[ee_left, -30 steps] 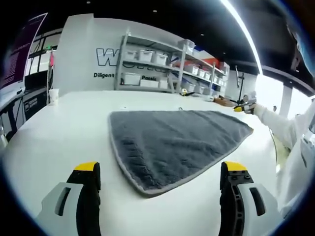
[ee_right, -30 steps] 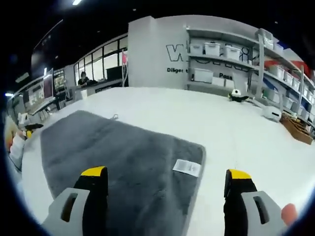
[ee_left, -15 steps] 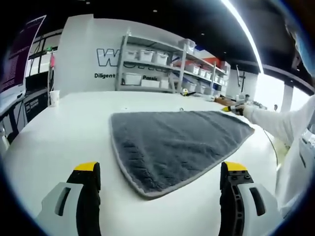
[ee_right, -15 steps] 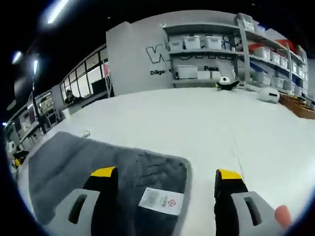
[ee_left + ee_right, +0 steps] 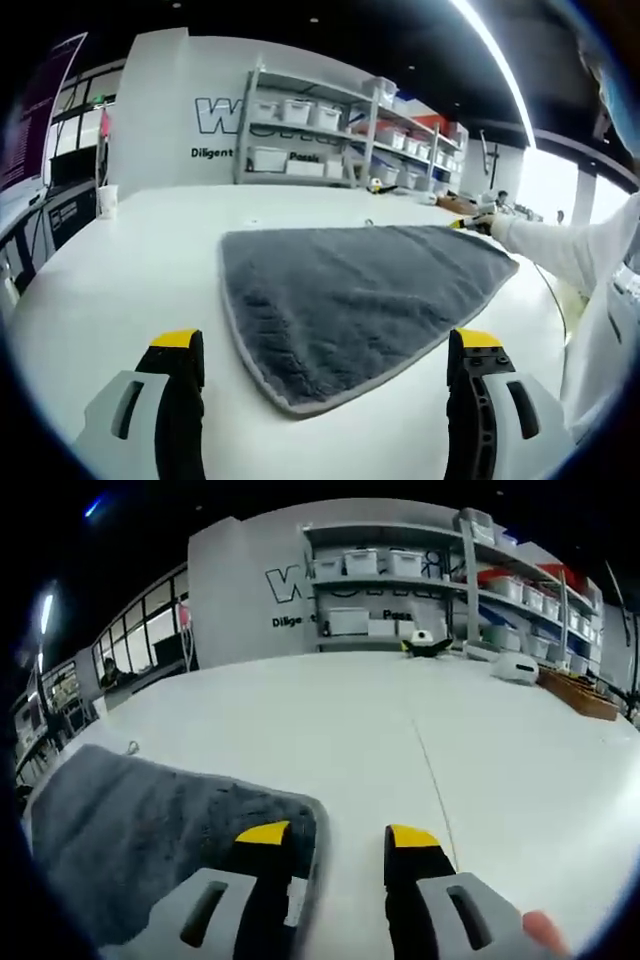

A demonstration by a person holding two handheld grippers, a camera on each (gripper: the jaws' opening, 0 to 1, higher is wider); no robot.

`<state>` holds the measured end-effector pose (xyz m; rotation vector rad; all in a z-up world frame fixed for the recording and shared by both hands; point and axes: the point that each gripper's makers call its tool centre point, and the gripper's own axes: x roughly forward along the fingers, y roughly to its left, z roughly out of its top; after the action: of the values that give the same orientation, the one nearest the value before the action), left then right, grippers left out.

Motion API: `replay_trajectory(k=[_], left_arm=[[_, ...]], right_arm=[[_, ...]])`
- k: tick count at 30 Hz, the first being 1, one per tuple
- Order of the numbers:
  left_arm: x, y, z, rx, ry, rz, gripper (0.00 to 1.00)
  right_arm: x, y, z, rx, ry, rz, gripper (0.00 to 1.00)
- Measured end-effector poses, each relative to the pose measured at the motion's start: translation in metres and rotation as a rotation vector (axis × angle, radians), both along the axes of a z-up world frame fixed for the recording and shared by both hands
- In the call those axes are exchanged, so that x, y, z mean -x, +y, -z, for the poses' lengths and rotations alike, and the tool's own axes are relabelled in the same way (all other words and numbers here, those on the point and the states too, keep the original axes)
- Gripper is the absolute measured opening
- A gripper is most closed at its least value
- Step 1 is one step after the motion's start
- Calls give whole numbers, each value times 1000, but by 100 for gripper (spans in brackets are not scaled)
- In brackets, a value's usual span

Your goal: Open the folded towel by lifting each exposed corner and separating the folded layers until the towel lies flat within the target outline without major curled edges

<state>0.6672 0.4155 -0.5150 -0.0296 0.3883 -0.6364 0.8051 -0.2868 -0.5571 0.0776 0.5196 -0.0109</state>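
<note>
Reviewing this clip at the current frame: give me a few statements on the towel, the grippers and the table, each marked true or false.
1. The grey towel lies on a white table. True.
2. The left gripper is shut on the towel's near corner. False: its jaws stand wide apart, short of the towel.
3. The right gripper has its jaws close together at a towel corner. True.
4. The towel is red with stripes. False: it is plain grey with a lighter hem.
5. Shelves with white bins stand behind the table. True.
</note>
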Motion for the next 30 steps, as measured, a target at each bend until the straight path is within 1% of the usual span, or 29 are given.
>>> replay_trajectory(k=[2,4,7,8,10,13,17,18,20,22,26,28,30], left_arm=[[-1,-1,0,-2,0,0,99],[-1,-1,0,-4,1,1,99],[-1,-1,0,-6,3,0,99],[-1,-1,1,-7,5,0,99],[-1,-2,1,-9,8,0,99],[-2,-2,1,-10,9,-1,99],[-3,-3,0,-12,10,-1,99],[-3,-3,0,-12,10,-1,99],[-4,-3,0,-14,10,-1,99],[-4,-4,-1,-13,11,0,99],[-7,-6,-1,-14,10,6,99],[-7,-8,-2,-10,9,13,99],[-7,-10,-2,-8,7,21,99]], right_arm=[[-4,-4,1,3,5,-7,23],[-4,-4,3,12,8,-7,16],[-6,-6,5,6,12,-6,11],[-10,-7,4,-1,11,-9,9],[-12,-6,3,-5,9,-18,1],[-16,-9,2,9,6,-21,0],[-16,-8,2,22,6,-22,0],[-15,-6,1,21,-2,-26,0],[-19,-7,-4,5,-25,-43,0],[-18,-2,-6,1,-45,-62,0],[-17,3,-10,2,-64,-86,24],[-14,7,-15,0,-86,-106,31],[-3,14,-20,-6,-109,-128,35]])
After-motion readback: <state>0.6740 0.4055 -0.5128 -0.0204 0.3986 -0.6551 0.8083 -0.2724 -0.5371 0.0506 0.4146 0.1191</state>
